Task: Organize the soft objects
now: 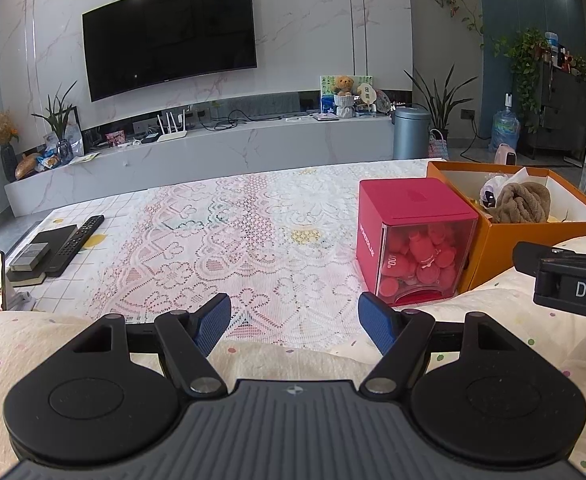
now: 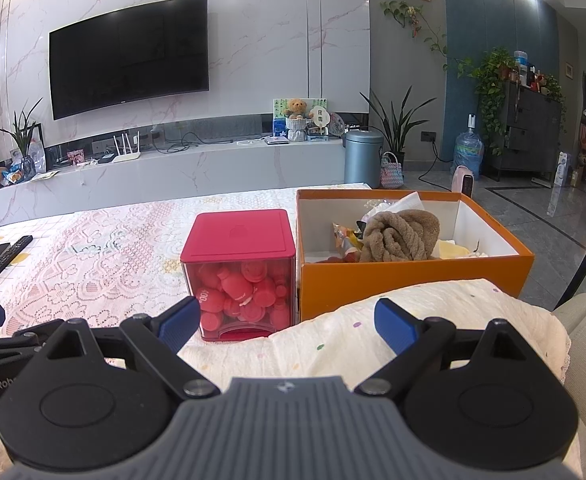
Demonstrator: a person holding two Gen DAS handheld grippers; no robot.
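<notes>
Both tools stand released, jaws spread wide with nothing between them: the left gripper (image 1: 294,322) and the right gripper (image 2: 287,322) hover low over a cream quilted cushion with coloured dots (image 2: 393,328) at the near edge of the lace-covered table (image 1: 221,240). Which step is in hand cannot be settled; the scene fits a pause before a soft thing is picked up as well as one after a soft thing has gone into the box. The open orange cardboard box (image 2: 413,276) holds a bundled brown fleecy cloth (image 2: 399,240), some crinkled packets and pale yellow pieces beside it. Just left of it, touching or nearly so, stands a red-lidded clear plastic cube (image 2: 239,268) packed with red squashy bottle-shaped toys (image 2: 241,300), its lid on.
</notes>
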